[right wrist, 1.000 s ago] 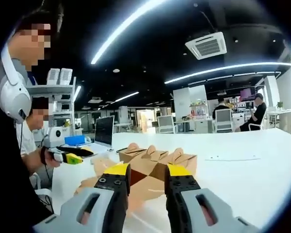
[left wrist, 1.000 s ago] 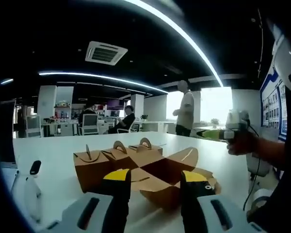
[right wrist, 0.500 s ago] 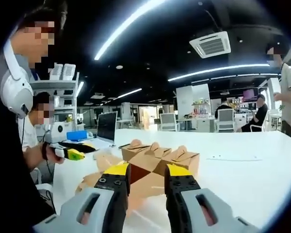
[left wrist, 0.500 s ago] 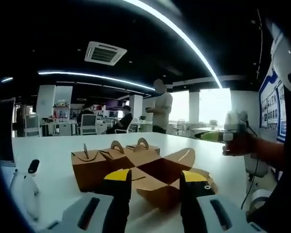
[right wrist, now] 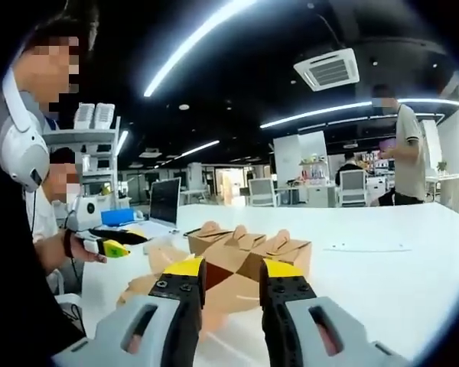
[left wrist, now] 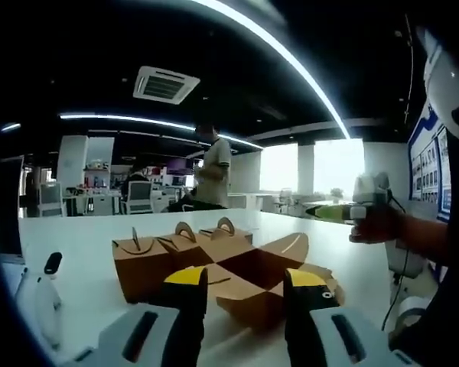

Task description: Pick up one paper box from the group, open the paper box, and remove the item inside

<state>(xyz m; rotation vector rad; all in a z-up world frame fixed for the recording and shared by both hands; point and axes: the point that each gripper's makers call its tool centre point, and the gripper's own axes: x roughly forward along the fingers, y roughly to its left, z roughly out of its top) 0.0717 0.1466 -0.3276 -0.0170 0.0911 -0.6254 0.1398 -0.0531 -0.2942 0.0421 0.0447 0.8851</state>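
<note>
Three shut brown paper boxes [left wrist: 180, 248] with curved handles stand in a row on the white table [left wrist: 84, 237]. In front of them lies an opened box [left wrist: 264, 279] with its flaps spread. My left gripper [left wrist: 245, 280] hovers just short of the opened box, jaws open, nothing between them. A hand holds my right gripper [left wrist: 333, 211] up at the right, away from the boxes. In the right gripper view the row of boxes [right wrist: 249, 246] and the opened box [right wrist: 149, 271] lie beyond my open right gripper [right wrist: 233, 269]. The left gripper [right wrist: 111, 248] is at the left.
A white bottle-like object [left wrist: 44, 294] stands at the table's left. A laptop [right wrist: 164, 205] and blue item [right wrist: 118, 219] sit at the far side, and a paper sheet [right wrist: 367, 248] lies to the right. A person [right wrist: 405, 153] stands behind the table; others sit at desks.
The standing person in the background has walked leftward across both views. The boxes and both grippers have hardly moved.
</note>
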